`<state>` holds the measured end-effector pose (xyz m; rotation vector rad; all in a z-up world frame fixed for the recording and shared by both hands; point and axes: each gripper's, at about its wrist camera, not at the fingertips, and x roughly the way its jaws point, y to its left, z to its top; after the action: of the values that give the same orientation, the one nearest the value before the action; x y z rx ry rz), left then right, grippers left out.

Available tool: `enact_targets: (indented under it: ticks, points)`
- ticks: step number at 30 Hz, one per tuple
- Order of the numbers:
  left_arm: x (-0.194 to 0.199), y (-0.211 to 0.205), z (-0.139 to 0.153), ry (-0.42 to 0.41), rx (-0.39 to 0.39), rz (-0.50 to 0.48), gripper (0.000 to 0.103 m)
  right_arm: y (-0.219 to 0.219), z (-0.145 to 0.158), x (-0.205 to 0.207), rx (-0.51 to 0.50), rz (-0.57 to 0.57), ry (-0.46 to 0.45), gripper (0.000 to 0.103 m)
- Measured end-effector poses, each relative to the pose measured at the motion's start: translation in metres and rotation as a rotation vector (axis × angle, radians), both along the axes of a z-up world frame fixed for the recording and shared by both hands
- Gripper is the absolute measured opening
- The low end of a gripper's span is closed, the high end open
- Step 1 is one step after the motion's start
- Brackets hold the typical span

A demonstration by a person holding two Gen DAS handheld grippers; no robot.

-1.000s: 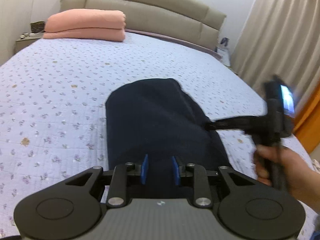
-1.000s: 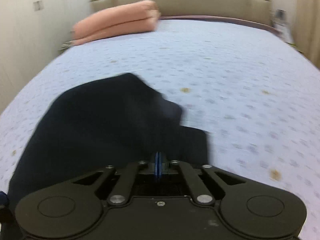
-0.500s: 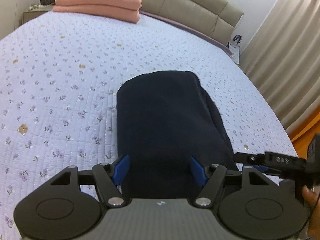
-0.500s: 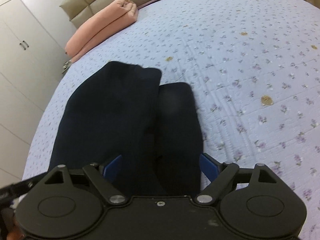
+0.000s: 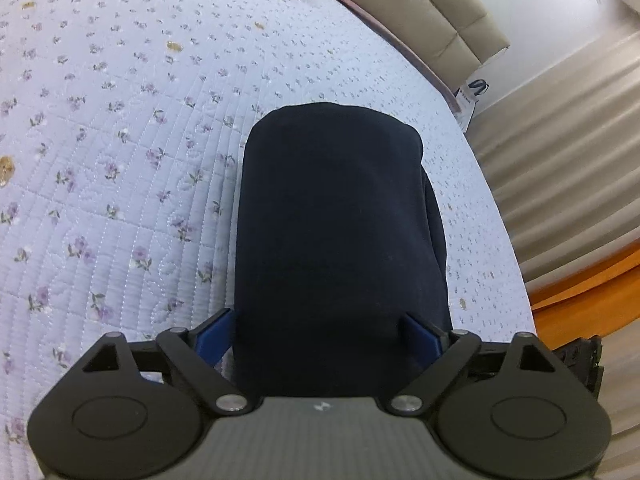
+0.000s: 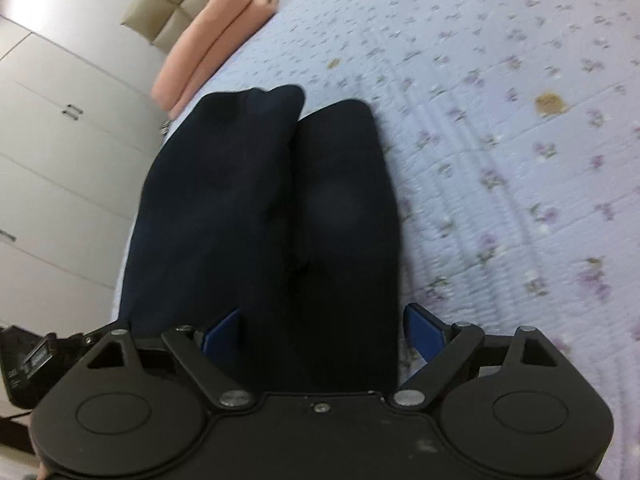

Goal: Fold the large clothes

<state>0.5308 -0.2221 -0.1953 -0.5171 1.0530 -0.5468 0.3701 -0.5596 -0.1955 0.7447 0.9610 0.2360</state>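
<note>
A dark navy garment (image 5: 336,224) lies folded into a long narrow block on the floral bedspread (image 5: 120,140). In the right wrist view the garment (image 6: 260,208) shows as two folded sections side by side. My left gripper (image 5: 320,336) is open, its blue pads straddling the near end of the garment. My right gripper (image 6: 322,332) is open too, its pads on either side of the garment's near end. Neither holds cloth.
A folded pink blanket (image 6: 216,44) lies at the head of the bed by the beige headboard (image 5: 424,12). White wardrobe doors (image 6: 52,140) stand to the left. Curtains (image 5: 568,152) and an orange wooden floor edge (image 5: 588,292) are to the right of the bed.
Both grippers have opened and let go of the garment. Both have tilted down and drawn nearer over its near end. The garment now lies flat in its fold.
</note>
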Motion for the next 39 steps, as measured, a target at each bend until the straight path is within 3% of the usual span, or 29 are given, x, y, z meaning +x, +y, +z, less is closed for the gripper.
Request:
enact_targets:
  ticks: [4,10,12,13,16,18,21,25,32,36,39]
  points:
    - [0.005,0.002,-0.012,0.043,-0.060,0.010,0.097,0.017,-0.001,0.012,-0.024,0.073,-0.032,0.103]
    - [0.019,-0.005,-0.034,0.123,-0.160,0.009,0.100,0.035,-0.010,0.027,0.048,0.102,-0.065,0.103]
    - [0.023,-0.011,-0.042,0.145,-0.189,0.012,0.094,0.043,-0.008,0.030,0.058,0.117,-0.068,0.103]
    - [0.024,-0.012,-0.042,0.139,-0.193,0.015,0.087,0.046,-0.007,0.032,0.066,0.131,-0.071,0.094]
    - [0.021,-0.007,-0.036,0.109,-0.205,-0.006,0.067,0.055,0.002,0.030,0.050,0.144,-0.097,0.081]
    - [0.018,-0.002,-0.030,0.086,-0.234,-0.029,0.064,0.059,0.012,0.023,0.066,0.142,-0.119,0.070]
    - [0.010,0.007,-0.014,0.039,-0.258,-0.070,0.063,0.071,0.030,0.006,0.053,0.147,-0.157,0.068]
    - [-0.007,0.037,0.020,-0.016,-0.268,-0.121,0.063,0.105,0.062,-0.026,0.053,0.140,-0.199,0.068]
    - [-0.062,0.121,0.065,-0.037,-0.297,-0.161,0.064,0.190,0.114,-0.100,0.021,0.125,-0.237,0.067]
    - [-0.102,0.170,0.075,-0.014,-0.282,-0.143,0.064,0.240,0.128,-0.135,-0.007,0.149,-0.201,0.068]
    - [-0.127,0.197,0.063,0.017,-0.304,-0.115,0.064,0.264,0.126,-0.153,-0.029,0.168,-0.171,0.068]
